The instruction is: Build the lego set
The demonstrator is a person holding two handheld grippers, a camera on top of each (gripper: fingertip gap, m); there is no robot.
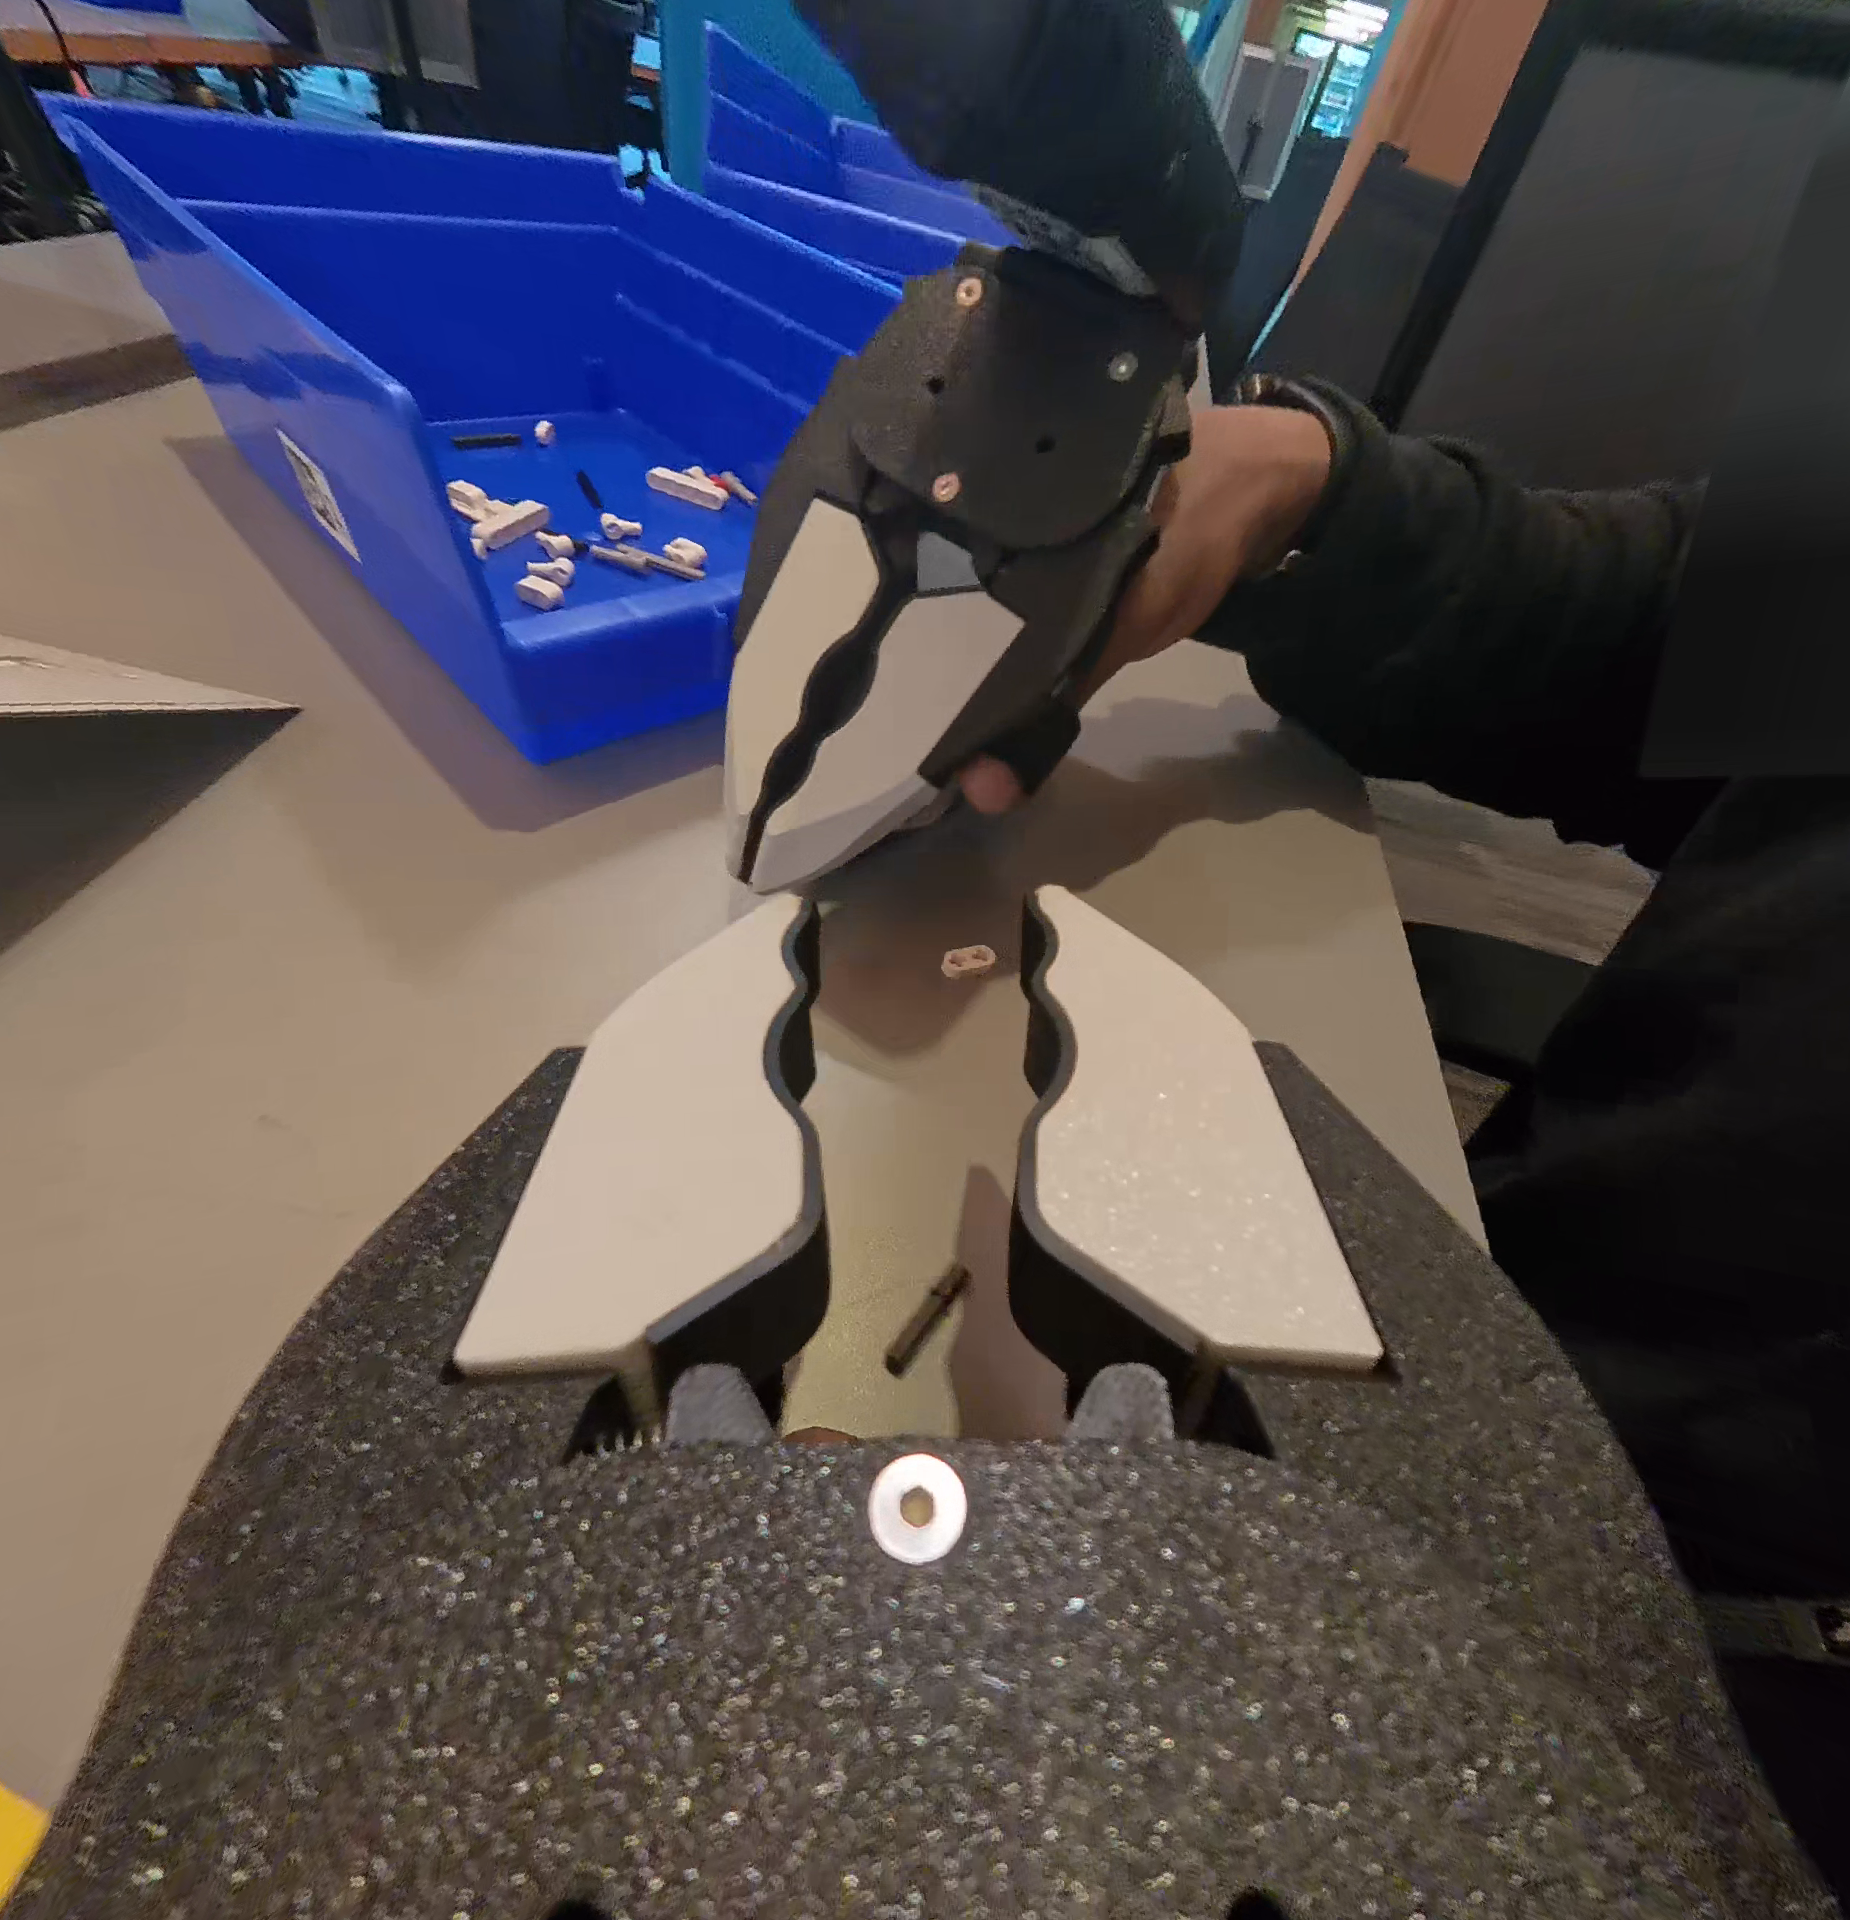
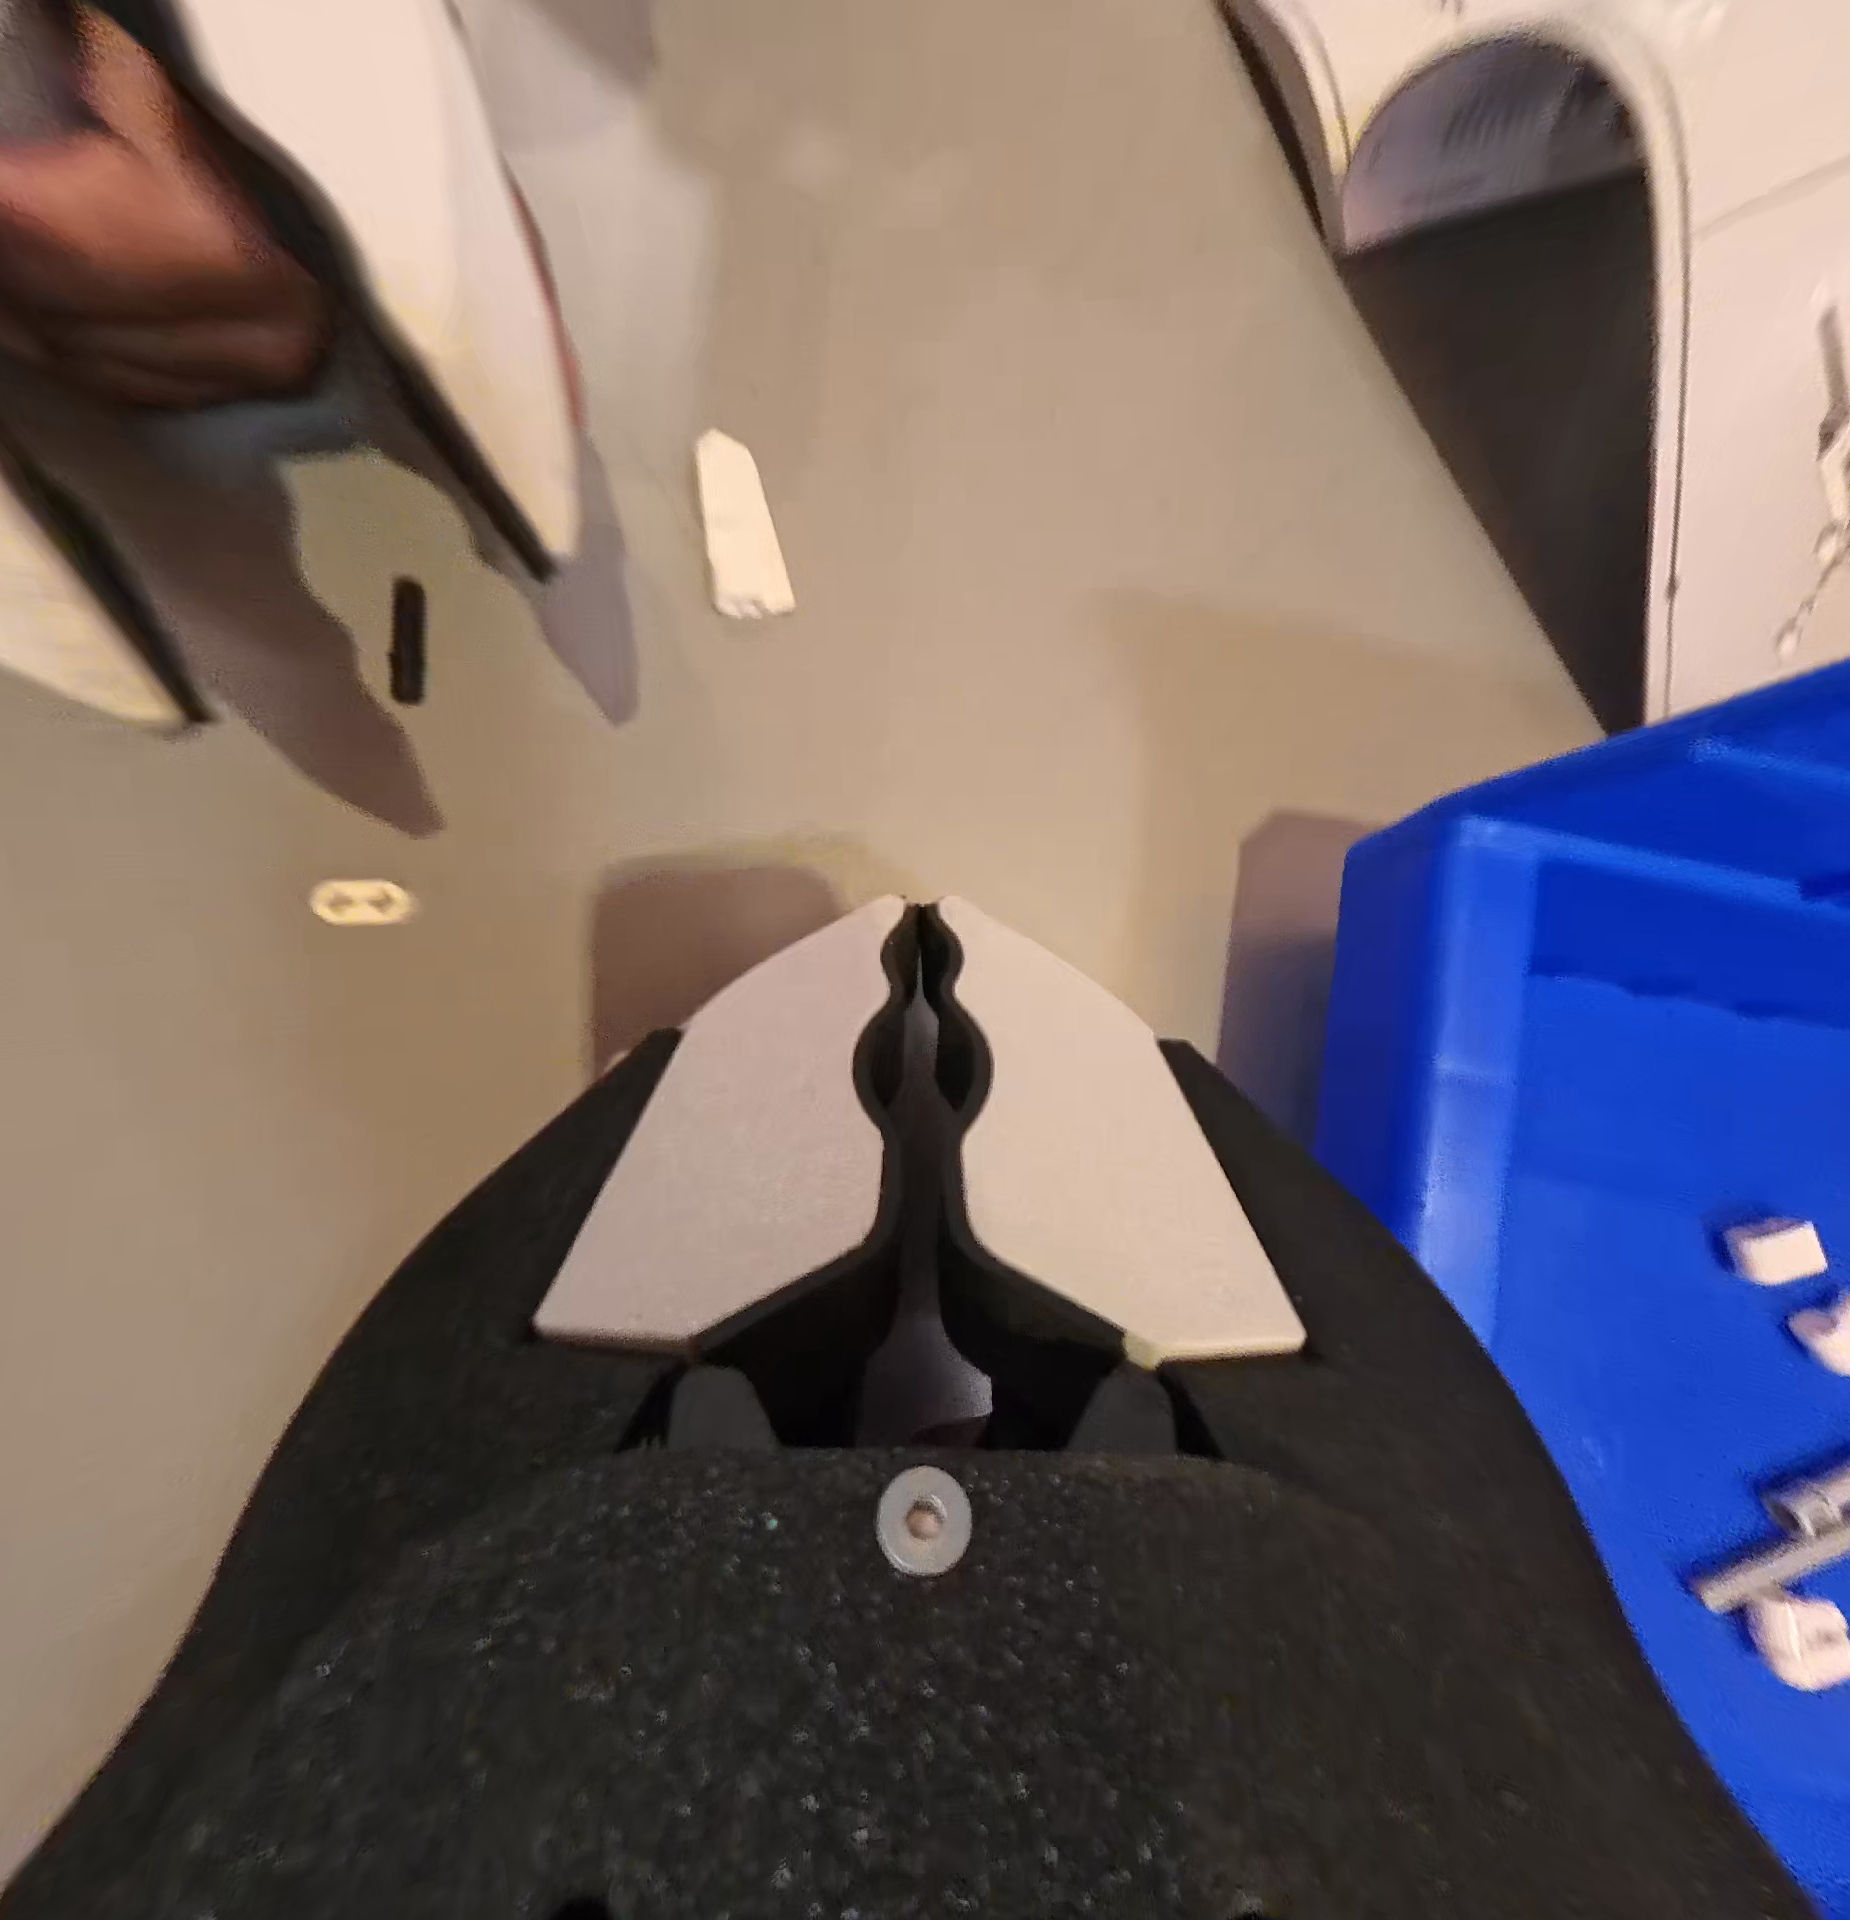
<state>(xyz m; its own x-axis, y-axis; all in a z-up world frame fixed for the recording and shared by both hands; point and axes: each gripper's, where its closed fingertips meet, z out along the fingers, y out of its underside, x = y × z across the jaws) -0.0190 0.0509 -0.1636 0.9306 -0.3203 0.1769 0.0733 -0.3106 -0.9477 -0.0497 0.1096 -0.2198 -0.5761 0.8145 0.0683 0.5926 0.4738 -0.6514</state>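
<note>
Landmark: the blue bin [image 1: 401, 416].

- Table [image 1: 225, 987]: grey, flat, carries everything; the blue bin stands on it and takes up the far left of your reach.
- Blue bin: rigid plastic with a low front lip. On its floor lies a scatter of small pale pieces [image 1: 547, 540], with a few dark pins among them.
- Right claw [image 1: 755, 852]: pressed together, nothing visible between its tips. It hangs just in front of the bin's near corner, tips pointing down at the table.
- Left claw [image 1: 921, 935]: spread, holding nothing, well in front of the bin. The right claw's tips stand directly ahead of it, crowding any approach.
- Pale strip [image 2: 742, 530]: flat on the table, farther from the bin than both claws.
- Dark pin [image 1: 926, 1320]: lies loose between your left claw's fingers [image 1: 672, 1122], untouched. Thin, probably stiff, likely to roll.
- Two-hole pale link [image 1: 969, 961]: on the table in front of the bin, just past the left claw's tips. Looks tiny, light and rigid; pinch across its long flat sides.
</note>
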